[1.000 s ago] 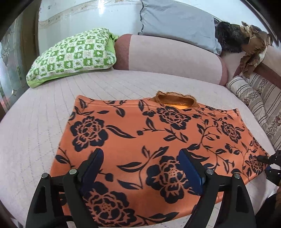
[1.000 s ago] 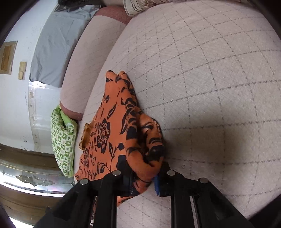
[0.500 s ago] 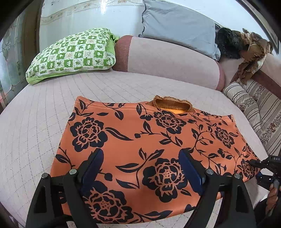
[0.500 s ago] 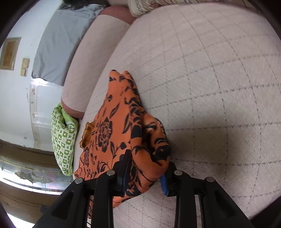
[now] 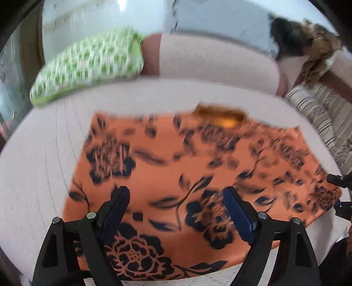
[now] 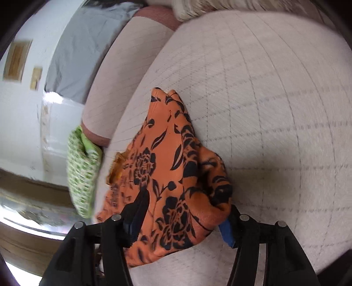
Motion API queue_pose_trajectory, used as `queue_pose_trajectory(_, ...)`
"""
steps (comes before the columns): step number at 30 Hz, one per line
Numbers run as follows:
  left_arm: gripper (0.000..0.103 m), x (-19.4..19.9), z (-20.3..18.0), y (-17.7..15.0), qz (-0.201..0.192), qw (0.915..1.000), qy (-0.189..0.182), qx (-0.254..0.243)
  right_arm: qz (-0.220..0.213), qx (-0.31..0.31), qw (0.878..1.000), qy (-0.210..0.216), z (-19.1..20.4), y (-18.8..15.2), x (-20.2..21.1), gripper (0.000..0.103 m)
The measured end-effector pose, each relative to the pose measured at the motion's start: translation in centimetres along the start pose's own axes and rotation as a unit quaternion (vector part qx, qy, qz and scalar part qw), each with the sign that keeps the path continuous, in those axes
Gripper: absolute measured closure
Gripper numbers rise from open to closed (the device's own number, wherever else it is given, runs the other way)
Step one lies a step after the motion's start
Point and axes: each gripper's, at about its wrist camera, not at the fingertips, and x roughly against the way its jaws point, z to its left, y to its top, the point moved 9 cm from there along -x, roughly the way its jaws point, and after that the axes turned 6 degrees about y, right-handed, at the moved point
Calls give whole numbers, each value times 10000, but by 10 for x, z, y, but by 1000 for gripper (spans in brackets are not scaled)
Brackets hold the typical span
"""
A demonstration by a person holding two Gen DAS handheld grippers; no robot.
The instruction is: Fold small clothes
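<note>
An orange garment with black flowers lies spread flat on the quilted bed. My left gripper hovers open over its near edge, holding nothing. In the right wrist view the garment has its corner bunched up between the wide-open fingers of my right gripper; the jaws stand apart around the cloth, not clamped. The right gripper's tips also show at the right edge of the left wrist view, at the garment's right corner.
A green checked pillow and a pink bolster lie at the head of the bed. A grey pillow, a striped cushion and a brown cloth heap sit at the back right.
My right gripper has opened wide, loosing the bunched corner it was clamping. The left gripper has shifted slightly over the garment; both views are blurred by motion.
</note>
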Motion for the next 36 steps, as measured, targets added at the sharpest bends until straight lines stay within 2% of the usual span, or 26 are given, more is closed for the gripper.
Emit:
queue_pose_trajectory(1,15,-11,2,-7,260,9997,2,43,120,37,9998,-156,-3,-2,-7,67)
queue_pose_trajectory(2,15,-13,1,-8,191,9998,39,-59,263,29,9992,-290,-8,-5,-14,76)
queue_pose_trajectory(4,15,-11,-3,-7,172,9996,112,-205,298,49,9985,-454,-14,-7,-17,83)
queue_pose_trajectory(9,15,-11,-2,-7,202,9997,3,-137,270,439,9956,-788,2,-5,-14,89)
queue_pose_trajectory(13,15,-16,0,-6,233,9996,-59,-156,97,910,9916,-909,34,-2,-7,91)
queue_pose_trajectory(16,15,-15,2,-6,269,9994,-190,-57,-54,1172,9911,-628,77,-4,2,92)
queue_pose_trajectory(19,17,2,15,2,172,9970,-582,476,-159,1814,9828,-318,143,-16,8,93)
queue_pose_trajectory(20,18,16,27,7,-47,9953,-651,713,-155,2049,9785,-181,168,-24,8,93)
queue_pose_trajectory(21,18,35,43,14,-398,9934,-561,921,-145,2348,9719,-17,199,-37,6,93)
queue_pose_trajectory(22,18,57,69,22,-840,9887,-340,1197,-123,2624,9648,108,225,-50,3,93)
queue_pose_trajectory(23,18,71,92,24,-1114,9830,-145,1449,-70,2904,9567,194,246,-66,-2,93)
queue_pose_trajectory(25,18,85,132,19,-1325,9729,139,1891,206,3453,9376,351,287,-110,-25,92)
queue_pose_trajectory(27,18,89,182,-5,-1230,9598,519,2470,543,3766,9238,418,305,-149,-59,92)
queue_pose_trajectory(29,18,80,216,-32,-987,9502,794,2847,976,4025,9095,356,307,-195,-110,92)
queue_pose_trajectory(31,18,66,233,-52,-586,9461,954,3039,1525,4112,8986,134,288,-233,-163,92)
queue_pose_trajectory(32,19,59,238,-59,-415,9433,908,3167,1898,4086,8927,-65,270,-249,-189,93)
queue_pose_trajectory(33,19,57,241,-61,-373,9411,831,3256,2171,4008,8898,-234,253,-258,-208,91)
queue_pose_trajectory(34,19,57,241,-60,-389,9410,799,3266,2269,3864,8937,-240,242,-262,-221,92)
queue_pose_trajectory(36,19,57,237,-57,-446,9442,832,3155,2192,3780,8994,-83,250,-257,-214,93)
